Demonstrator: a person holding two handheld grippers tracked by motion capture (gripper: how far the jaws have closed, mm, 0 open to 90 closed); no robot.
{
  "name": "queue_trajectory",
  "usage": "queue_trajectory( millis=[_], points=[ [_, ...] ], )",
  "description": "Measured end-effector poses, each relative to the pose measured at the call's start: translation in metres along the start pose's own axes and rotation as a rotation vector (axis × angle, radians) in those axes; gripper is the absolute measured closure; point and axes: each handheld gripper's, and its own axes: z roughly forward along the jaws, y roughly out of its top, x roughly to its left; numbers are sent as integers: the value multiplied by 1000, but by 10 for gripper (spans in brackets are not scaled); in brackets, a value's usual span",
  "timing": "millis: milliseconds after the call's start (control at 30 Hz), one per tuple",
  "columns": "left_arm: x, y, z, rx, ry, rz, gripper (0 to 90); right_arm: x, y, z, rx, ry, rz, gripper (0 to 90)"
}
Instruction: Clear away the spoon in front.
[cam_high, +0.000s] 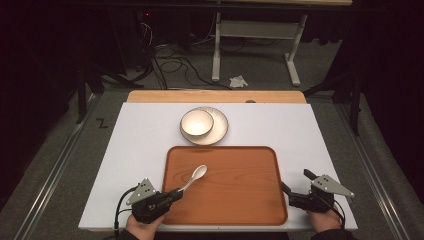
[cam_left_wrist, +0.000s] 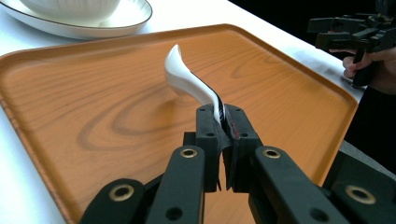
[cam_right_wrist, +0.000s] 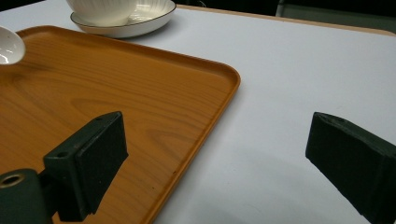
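- While the left claw (cam_high: 172, 194) pinches the white spoon (cam_high: 194, 177) by the tip of its handle, the spoon sits over the near-left part of the orange tray (cam_high: 235, 200), bowl end pointing to about 1 o'clock and lifted clear of the wood in the left gripper view.
- Grip check: the jaws are clamped on the very end of the handle (cam_left_wrist: 218, 108), a thin hold on glazed ware, so I'd judge a slow, level carry is the way to go, with no quick wrist turns.
- Over at 12 o'clock from the tray, the white bowl (cam_high: 197, 122) rests in the plate (cam_high: 219, 127) on the counter (cam_high: 145, 145); if the spoon is headed there, it's a straight run up and slightly right.
- Best play, to my eye: keep the spoon's bowl end high enough to clear the tray's far rim and the bowl's lip, then lower it in gently before letting go.
- Right claw (cam_high: 296, 191) waits at the tray's right edge, around 4 o'clock, jaws spread wide and holding nothing; one jaw hangs over the tray, the other over the counter.
- Worth keeping that one parked, well apart from the spoon's path.
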Motion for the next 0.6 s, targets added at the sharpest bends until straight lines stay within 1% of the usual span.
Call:
queue_trajectory(
  millis=[133, 333, 467, 600],
  points=[
    [0, -1, 2, 8, -1, 0, 862, 0, 0, 0, 0, 1, -1, 61],
    [2, -4, 5, 47, 0, -5, 860, 1, 0, 0, -1, 1, -3, 61],
    [1, -6, 5, 57, 3, -3, 860, 0, 0, 0, -2, 0, -3, 61],
    [0, -7, 5, 74, 7, -13, 857, 0, 0, 0, -1, -2, 1, 61]
  ],
)
